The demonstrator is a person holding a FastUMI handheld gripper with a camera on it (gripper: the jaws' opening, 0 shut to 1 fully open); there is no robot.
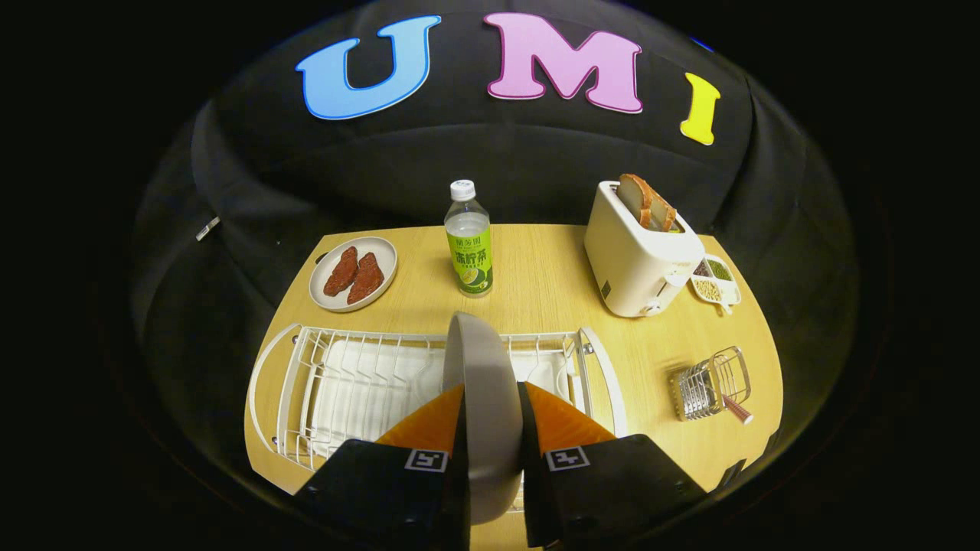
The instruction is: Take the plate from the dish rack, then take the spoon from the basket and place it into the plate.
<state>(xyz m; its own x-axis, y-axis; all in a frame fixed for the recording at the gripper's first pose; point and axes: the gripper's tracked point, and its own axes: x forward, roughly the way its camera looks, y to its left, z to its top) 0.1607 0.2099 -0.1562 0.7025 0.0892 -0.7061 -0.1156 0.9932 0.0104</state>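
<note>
Gripper [491,417] clamped on the grey plate [482,398], edge-on between our fingers over the dish rack [337,383] | step: plate grasped, seemingly lifted clear | next: set it on the desk [551,283], then the spoon [736,409] in the basket [700,390] at 3 o'clock.
</note>
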